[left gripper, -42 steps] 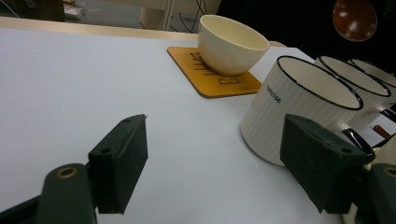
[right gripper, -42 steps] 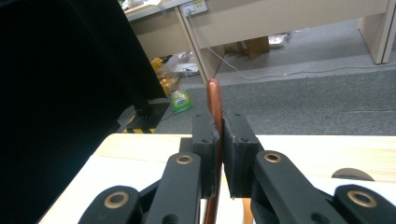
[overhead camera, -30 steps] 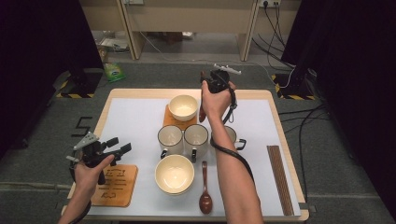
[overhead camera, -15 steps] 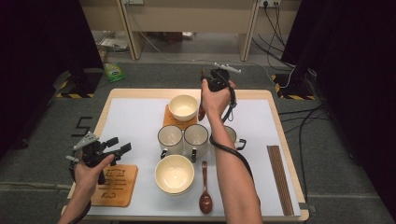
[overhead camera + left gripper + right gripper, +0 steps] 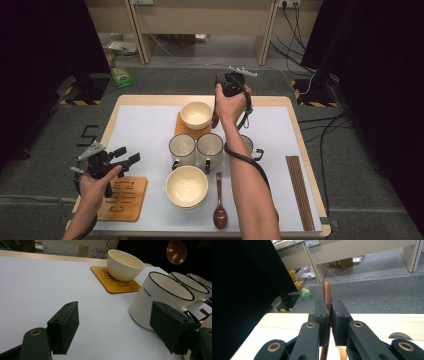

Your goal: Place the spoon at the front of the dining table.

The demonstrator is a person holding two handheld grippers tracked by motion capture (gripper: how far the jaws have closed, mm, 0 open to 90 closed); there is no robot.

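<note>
My right gripper (image 5: 223, 85) is raised over the far edge of the table (image 5: 280, 125), shut on the handle of a brown wooden spoon (image 5: 327, 293). Its bowl (image 5: 215, 119) hangs down beside a cream bowl (image 5: 196, 115) that sits on a wooden coaster (image 5: 185, 130). In the left gripper view the held spoon's bowl (image 5: 176, 251) hangs at the top right. My left gripper (image 5: 127, 156) hovers open at the table's left edge, with nothing between its jaws (image 5: 116, 312). It points toward a white mug (image 5: 160, 300).
Two white mugs (image 5: 183, 149) (image 5: 210, 147) stand mid-table, and a third (image 5: 248, 145) is partly hidden by the right forearm. A second cream bowl (image 5: 187, 186), a second spoon (image 5: 220, 207), a bare coaster (image 5: 125, 200) and a dark strip (image 5: 299, 192) lie near the front.
</note>
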